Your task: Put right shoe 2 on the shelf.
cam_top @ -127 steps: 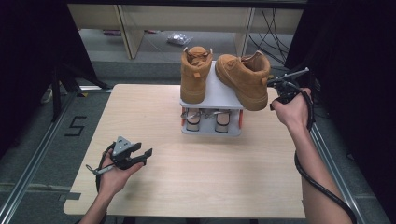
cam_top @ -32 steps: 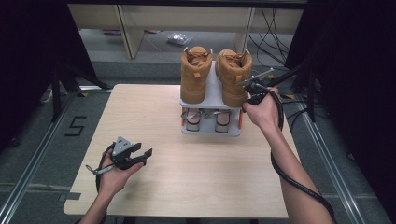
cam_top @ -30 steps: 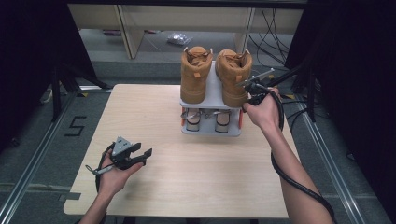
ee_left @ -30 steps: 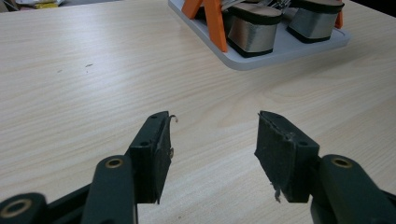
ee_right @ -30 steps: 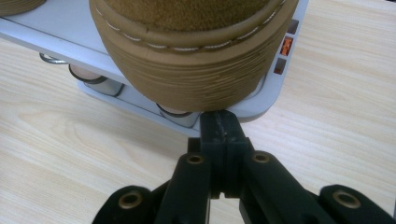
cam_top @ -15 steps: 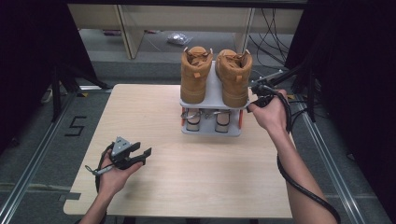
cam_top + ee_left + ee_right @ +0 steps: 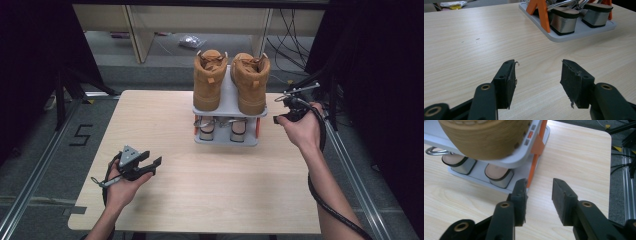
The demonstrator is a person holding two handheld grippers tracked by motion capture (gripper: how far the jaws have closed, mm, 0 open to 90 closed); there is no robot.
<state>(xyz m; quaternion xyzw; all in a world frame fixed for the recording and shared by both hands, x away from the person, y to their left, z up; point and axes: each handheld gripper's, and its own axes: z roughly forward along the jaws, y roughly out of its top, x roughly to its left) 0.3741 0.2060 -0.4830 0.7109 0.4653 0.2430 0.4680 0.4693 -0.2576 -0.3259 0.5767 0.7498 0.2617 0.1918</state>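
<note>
Table (image 7: 210, 200) is carrying a grey two-tier rack (image 7: 227, 137) near its far edge. Two tan boots (image 7: 252, 82) are standing on top, toes cut off in right gripper view. Right claw (image 7: 285, 107), just beside the rack, has just been opening, nothing between. Left claw (image 7: 150, 165) is gaping wide, empty, well apart from the rack.

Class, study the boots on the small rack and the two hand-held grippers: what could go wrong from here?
1. The right boot overhangs the rack's top shelf, so a knock might tip it off.
2. The right hand-held gripper, jaws just opening and empty, sits close to the orange post and could bump the rack.
</note>
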